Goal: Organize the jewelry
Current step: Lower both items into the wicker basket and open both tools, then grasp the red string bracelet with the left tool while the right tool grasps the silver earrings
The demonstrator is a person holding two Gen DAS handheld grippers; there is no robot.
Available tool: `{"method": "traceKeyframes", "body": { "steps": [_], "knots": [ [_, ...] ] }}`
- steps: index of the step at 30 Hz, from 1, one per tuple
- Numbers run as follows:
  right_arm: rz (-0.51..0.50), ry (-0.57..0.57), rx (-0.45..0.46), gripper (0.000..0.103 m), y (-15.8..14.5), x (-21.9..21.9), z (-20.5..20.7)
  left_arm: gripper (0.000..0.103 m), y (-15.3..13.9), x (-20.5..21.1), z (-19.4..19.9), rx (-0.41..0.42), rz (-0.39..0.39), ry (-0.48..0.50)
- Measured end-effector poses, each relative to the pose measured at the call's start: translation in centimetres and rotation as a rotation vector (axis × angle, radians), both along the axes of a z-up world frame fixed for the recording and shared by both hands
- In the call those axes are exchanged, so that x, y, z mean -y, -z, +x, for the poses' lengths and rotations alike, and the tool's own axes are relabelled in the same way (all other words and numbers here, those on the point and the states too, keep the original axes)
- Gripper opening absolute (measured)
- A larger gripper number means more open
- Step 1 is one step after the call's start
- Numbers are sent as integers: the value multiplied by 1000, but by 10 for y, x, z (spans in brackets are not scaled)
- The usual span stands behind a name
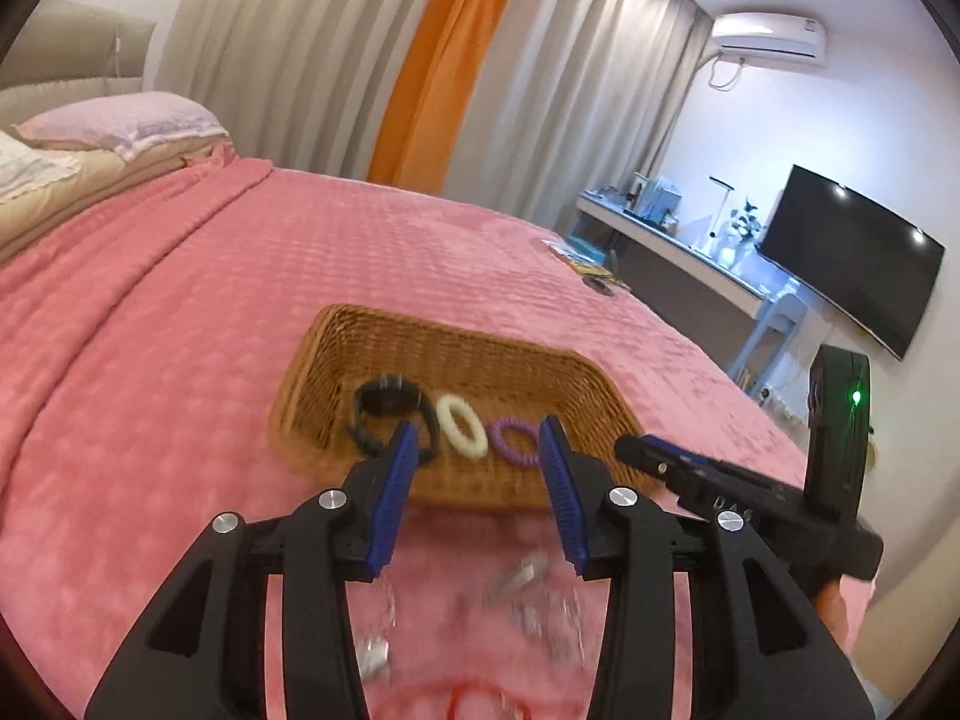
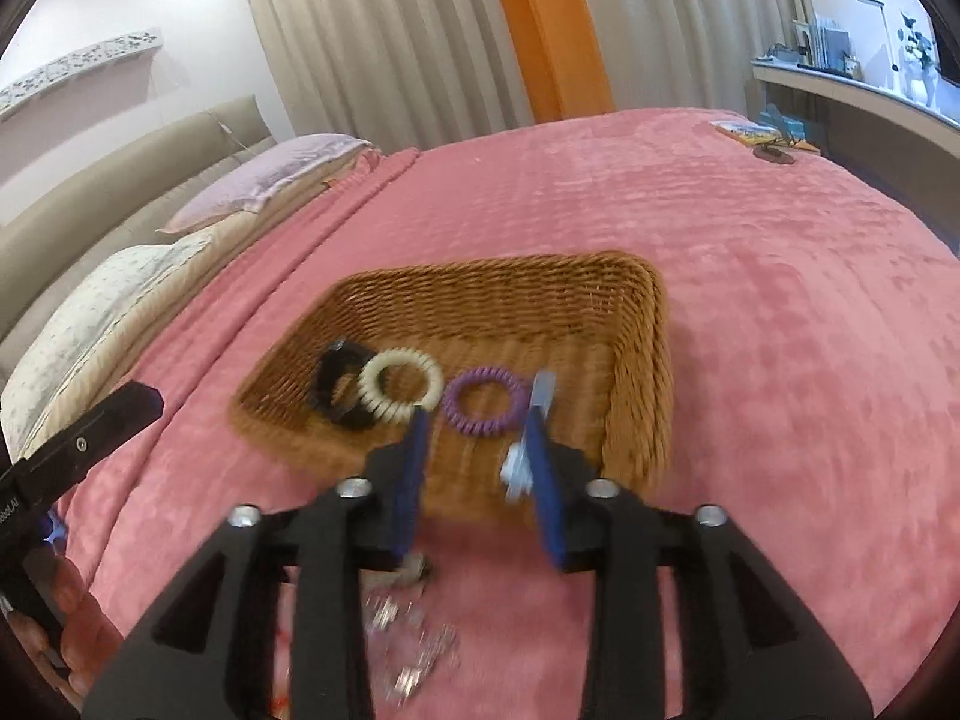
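A wicker basket (image 1: 336, 336) (image 2: 642, 360) sits on the pink bed. Inside lie a black watch (image 1: 387, 402) (image 2: 336, 381), a cream coil hair tie (image 1: 461, 426) (image 2: 399, 387) and a purple coil hair tie (image 1: 510, 441) (image 2: 480, 402). My left gripper (image 1: 477, 441) is open and empty, just in front of the basket. My right gripper (image 2: 480, 420) is open over the basket's near edge; a small pale blurred piece (image 2: 522, 462) clings to the inner side of its right finger. Silver jewelry pieces (image 1: 522, 588) (image 2: 414, 636) and a red cord (image 1: 480, 696) lie on the blanket below the grippers.
The pink blanket (image 1: 180, 330) (image 2: 780, 300) covers the bed, pillows (image 1: 120, 120) (image 2: 108, 324) at its head. A booklet and a dark item (image 1: 591, 273) (image 2: 762, 138) lie at the far corner. A desk, TV (image 1: 852, 252) and curtains stand beyond.
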State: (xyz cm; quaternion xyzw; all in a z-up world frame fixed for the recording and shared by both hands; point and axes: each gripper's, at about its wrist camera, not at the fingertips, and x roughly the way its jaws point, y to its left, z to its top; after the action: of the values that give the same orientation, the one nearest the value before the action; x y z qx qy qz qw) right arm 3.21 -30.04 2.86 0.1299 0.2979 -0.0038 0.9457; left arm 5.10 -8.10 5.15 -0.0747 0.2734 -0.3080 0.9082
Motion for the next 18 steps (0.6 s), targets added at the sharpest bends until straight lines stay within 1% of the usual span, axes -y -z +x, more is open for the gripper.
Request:
{"method": "traceKeyframes", "body": {
  "steps": [1, 4, 6, 8, 9, 10, 12, 13, 16, 18],
  "knots": [
    [-3, -3, 4, 44, 0, -4, -12, 40, 0, -3, -9, 1, 8, -1],
    [-14, -17, 0, 45, 4, -14, -38, 40, 8, -10, -35, -19, 40, 14],
    [-35, -27, -17, 45, 9, -22, -51, 40, 17, -11, -48, -44, 79, 23],
    [-62, -28, -27, 45, 15, -27, -59, 40, 29, -12, -55, -72, 111, 9],
    [-85, -26, -37, 45, 19, -30, -64, 40, 35, -14, -57, -87, 115, -9],
    [-100, -31, -46, 45, 23, -33, -66, 40, 44, -17, -60, -119, 106, -23],
    [-123, -44, -67, 45, 33, -36, -70, 40, 57, -18, -61, -167, 91, -12],
    [-132, -47, -78, 45, 37, -38, -70, 40, 65, -18, -61, -180, 95, -10],
    [-150, -61, -124, 45, 51, -41, -65, 39, 84, -11, -51, -234, 147, -11],
    [-163, -65, -147, 45, 55, -44, -58, 39, 92, -10, -43, -267, 148, 2]
  ]
}}
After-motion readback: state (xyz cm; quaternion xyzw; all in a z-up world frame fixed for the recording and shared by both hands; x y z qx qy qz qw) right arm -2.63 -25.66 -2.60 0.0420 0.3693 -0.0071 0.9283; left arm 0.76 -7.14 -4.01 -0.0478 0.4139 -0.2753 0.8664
